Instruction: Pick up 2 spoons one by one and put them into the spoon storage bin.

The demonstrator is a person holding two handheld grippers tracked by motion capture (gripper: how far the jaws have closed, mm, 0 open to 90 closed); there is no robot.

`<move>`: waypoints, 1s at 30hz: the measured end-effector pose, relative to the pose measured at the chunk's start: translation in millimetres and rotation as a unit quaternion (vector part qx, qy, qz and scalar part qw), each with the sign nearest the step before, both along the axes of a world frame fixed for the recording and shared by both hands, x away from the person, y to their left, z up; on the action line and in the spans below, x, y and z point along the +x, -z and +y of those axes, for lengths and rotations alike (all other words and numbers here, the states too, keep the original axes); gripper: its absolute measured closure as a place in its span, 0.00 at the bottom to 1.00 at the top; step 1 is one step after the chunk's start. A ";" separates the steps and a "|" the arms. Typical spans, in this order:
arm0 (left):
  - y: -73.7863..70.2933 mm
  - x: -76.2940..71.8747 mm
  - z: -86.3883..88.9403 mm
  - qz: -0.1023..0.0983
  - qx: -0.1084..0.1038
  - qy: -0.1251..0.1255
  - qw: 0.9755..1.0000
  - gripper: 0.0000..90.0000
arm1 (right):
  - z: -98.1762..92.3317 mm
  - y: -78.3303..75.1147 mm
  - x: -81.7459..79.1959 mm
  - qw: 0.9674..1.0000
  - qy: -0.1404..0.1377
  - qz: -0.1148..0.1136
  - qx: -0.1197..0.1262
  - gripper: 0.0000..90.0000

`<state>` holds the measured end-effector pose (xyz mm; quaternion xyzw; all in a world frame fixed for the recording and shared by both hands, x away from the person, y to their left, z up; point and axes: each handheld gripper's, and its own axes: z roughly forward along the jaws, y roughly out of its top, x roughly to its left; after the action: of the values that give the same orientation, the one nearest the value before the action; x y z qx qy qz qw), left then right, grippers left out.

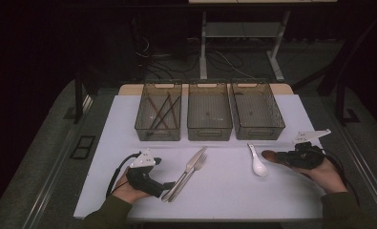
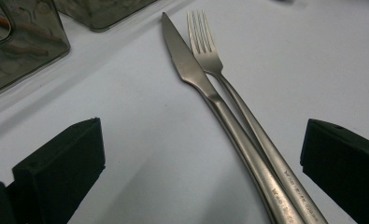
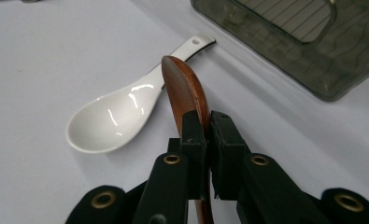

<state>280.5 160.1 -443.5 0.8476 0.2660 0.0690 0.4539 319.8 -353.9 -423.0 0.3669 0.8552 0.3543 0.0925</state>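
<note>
A: Right gripper (image 3: 203,140), jaws pinched tight on brown wooden spoon (image 3: 184,88) (smooth, glossy bowl), edge-on between pads.

B: Long axis along the jaws, bowl pointing away, toward white ceramic spoon (image 3: 109,116) just beyond.

A: Left gripper (image 2: 201,163) gaping wide; steel knife (image 2: 205,93) and fork (image 2: 229,88) running diagonally between jaws, untouched.

B: Farther off, smoky translucent bins (image 1: 209,114).

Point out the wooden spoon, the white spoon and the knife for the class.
wooden spoon (image 3: 184,86), right gripper view: on its brown bowl, above the jaws clamped on it.
white spoon (image 3: 109,119), right gripper view: inside its bowl.
knife (image 2: 182,58), left gripper view: on the flat of its blade.
</note>
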 end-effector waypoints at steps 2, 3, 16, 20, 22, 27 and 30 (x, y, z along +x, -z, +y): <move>0.3 0.2 -0.1 0.001 -0.001 -0.001 1.000 0.00 | 1.0 -2.3 -0.1 1.000 0.003 -0.004 0.009 0.94; 0.4 0.4 0.0 0.001 -0.001 0.000 1.000 0.00 | 1.5 -3.4 0.2 1.000 0.002 -0.004 0.009 0.94; 0.5 0.9 0.1 0.003 -0.005 -0.001 1.000 0.00 | 14.3 -22.8 4.8 0.998 0.026 -0.034 0.040 0.94; -0.4 -0.3 0.0 0.001 -0.003 -0.001 1.000 0.00 | 19.5 -25.4 5.0 0.997 0.033 -0.045 0.051 0.94; 0.0 0.4 0.2 0.002 -0.005 -0.001 1.000 0.00 | 20.9 -26.8 5.2 0.997 0.033 -0.046 0.056 0.94; 0.3 0.2 0.4 0.003 -0.003 0.000 1.000 0.00 | 26.3 -32.3 8.0 0.995 0.036 -0.055 0.069 0.94; 0.4 0.5 1.6 0.003 -0.006 -0.002 1.000 0.00 | 32.6 -35.1 9.6 0.994 0.035 -0.059 0.080 0.94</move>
<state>281.0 161.8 -443.9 0.8447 0.2697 0.0659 0.4576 329.4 -321.4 -387.8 0.3815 0.8037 0.4391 0.1255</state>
